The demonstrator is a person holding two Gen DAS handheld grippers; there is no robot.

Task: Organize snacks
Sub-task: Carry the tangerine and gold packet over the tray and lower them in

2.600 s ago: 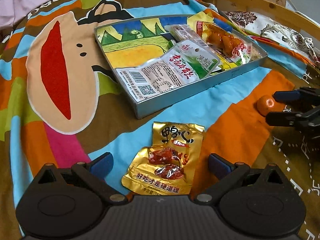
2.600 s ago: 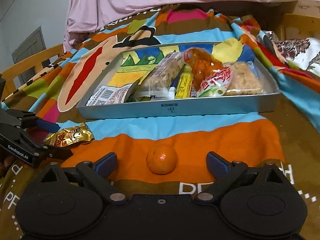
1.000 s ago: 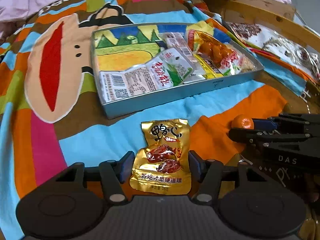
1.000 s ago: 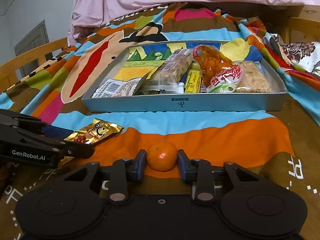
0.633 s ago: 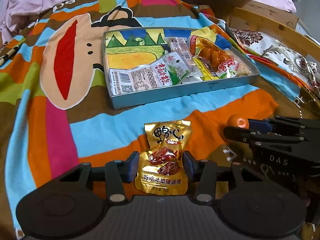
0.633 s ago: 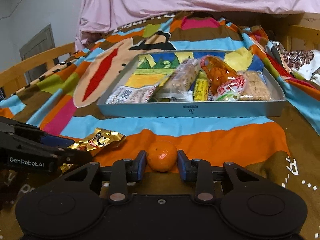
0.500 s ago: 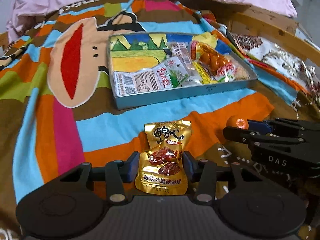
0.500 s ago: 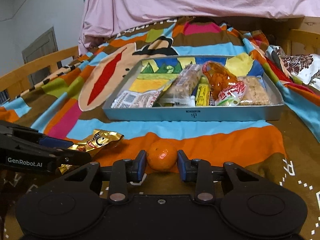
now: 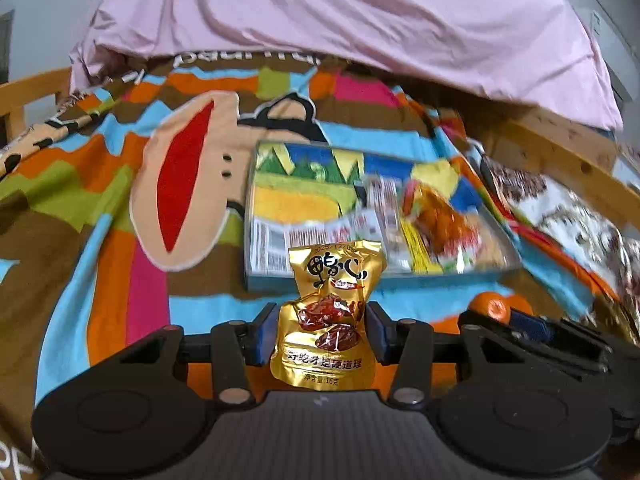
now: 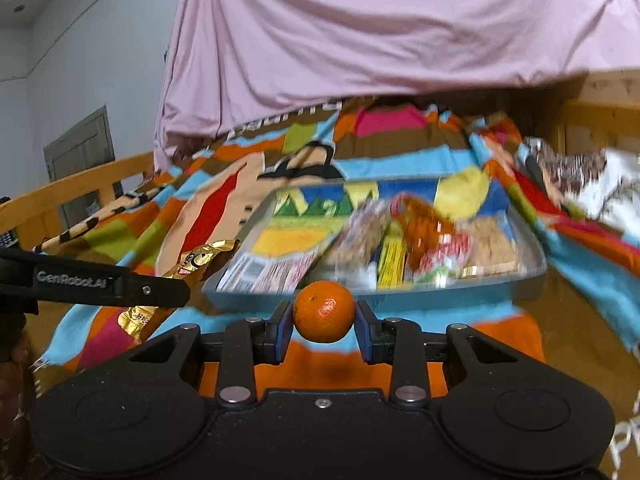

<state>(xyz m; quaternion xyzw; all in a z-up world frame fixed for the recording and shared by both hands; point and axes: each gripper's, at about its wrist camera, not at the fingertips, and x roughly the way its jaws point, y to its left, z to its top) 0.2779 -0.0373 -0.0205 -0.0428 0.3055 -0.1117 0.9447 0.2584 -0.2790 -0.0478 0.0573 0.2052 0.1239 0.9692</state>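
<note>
Left wrist view: left gripper [image 9: 322, 334] pinching a gold snack pouch [image 9: 330, 316] by its lower half, blue pads pressed into both sides, pouch standing upright and lifted clear of the colourful cartoon blanket [image 9: 120, 264]. Just past it, a grey tray [image 9: 360, 280] on the blanket, already loaded along its right side with blurry packets: a white one with a barcode [image 9: 304, 240], a yellow stick, an orange-red bag [image 9: 440, 220]. Left half of the tray mostly showing its painted bottom. Off to the right, the other tool poking in with a bit of orange at its tip.

Right wrist view: right gripper [image 10: 323, 330] clamped tight on a small tangerine [image 10: 324, 311], jaws squeezing it from both sides, fruit held up off the blanket with the tray's front wall right behind it. Same tray [image 10: 532, 276] straight ahead, packets piled toward the right. Left tool reaching in from the left edge with the gold pouch sticking out past its tip, level with the tray's near left corner. Pink sheet [image 10: 380, 32] draped across the back, wooden rail [image 10: 72, 188] on the left.
</note>
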